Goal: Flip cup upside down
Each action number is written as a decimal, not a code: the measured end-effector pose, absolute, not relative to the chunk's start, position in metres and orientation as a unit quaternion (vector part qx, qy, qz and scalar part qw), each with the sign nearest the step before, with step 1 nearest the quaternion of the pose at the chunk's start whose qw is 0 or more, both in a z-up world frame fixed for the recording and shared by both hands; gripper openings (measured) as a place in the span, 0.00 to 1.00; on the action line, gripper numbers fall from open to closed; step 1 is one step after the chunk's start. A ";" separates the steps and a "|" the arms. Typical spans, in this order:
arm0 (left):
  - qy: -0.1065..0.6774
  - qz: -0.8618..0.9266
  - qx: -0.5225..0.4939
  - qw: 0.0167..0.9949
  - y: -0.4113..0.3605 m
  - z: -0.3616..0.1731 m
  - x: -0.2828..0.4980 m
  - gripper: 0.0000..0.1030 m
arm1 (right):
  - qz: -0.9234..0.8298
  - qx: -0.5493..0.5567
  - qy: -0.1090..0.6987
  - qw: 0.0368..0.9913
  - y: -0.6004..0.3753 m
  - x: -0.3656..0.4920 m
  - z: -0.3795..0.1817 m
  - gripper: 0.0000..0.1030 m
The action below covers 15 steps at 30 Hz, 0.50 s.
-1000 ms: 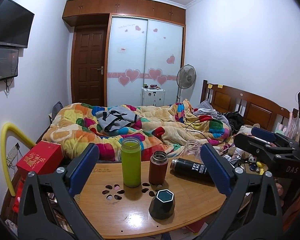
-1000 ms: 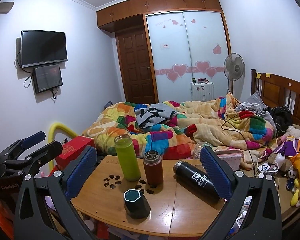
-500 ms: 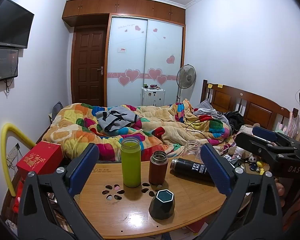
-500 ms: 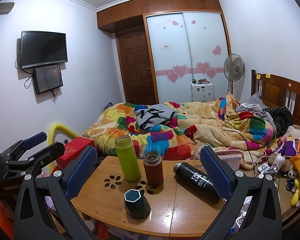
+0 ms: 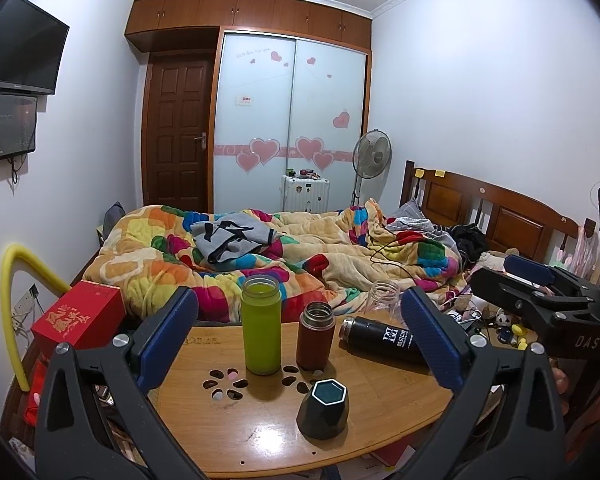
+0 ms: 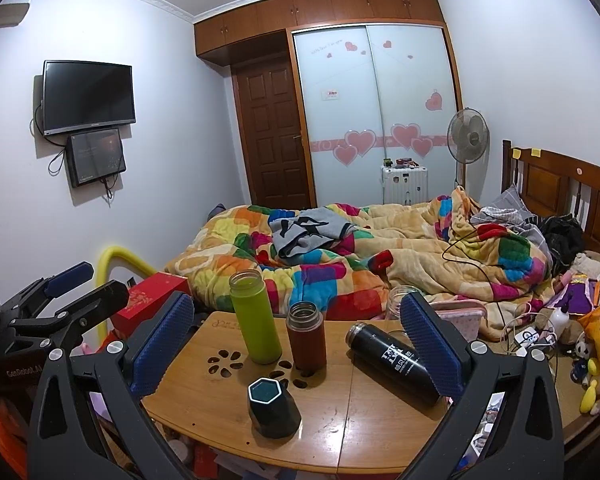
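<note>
A dark hexagonal cup (image 5: 323,408) stands upright, mouth up, near the front edge of the wooden table (image 5: 204,432); it also shows in the right wrist view (image 6: 273,407). My left gripper (image 5: 300,336) is open and empty, held above and behind the cup. My right gripper (image 6: 296,340) is open and empty, also back from the cup. Each gripper shows at the edge of the other's view: the right one (image 5: 540,300) and the left one (image 6: 60,300).
A green bottle (image 5: 261,325), a brown bottle (image 5: 315,335) and a clear jar (image 5: 384,294) stand on the table; a black bottle (image 5: 384,338) lies on its side. A red box (image 5: 78,314) sits left. A bed with a colourful blanket (image 5: 300,256) lies behind.
Both views have barely shifted. The cup and bottles have not moved, and both grippers stay open.
</note>
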<state>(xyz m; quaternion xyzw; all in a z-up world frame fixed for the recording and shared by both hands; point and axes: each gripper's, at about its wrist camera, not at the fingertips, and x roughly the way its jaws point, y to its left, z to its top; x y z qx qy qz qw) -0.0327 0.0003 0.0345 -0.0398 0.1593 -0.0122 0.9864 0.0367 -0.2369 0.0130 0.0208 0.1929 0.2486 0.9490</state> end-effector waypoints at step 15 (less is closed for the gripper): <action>0.163 -0.013 -0.042 0.986 0.000 0.034 -0.032 1.00 | 0.249 0.020 0.194 0.949 -0.236 0.037 0.013 1.00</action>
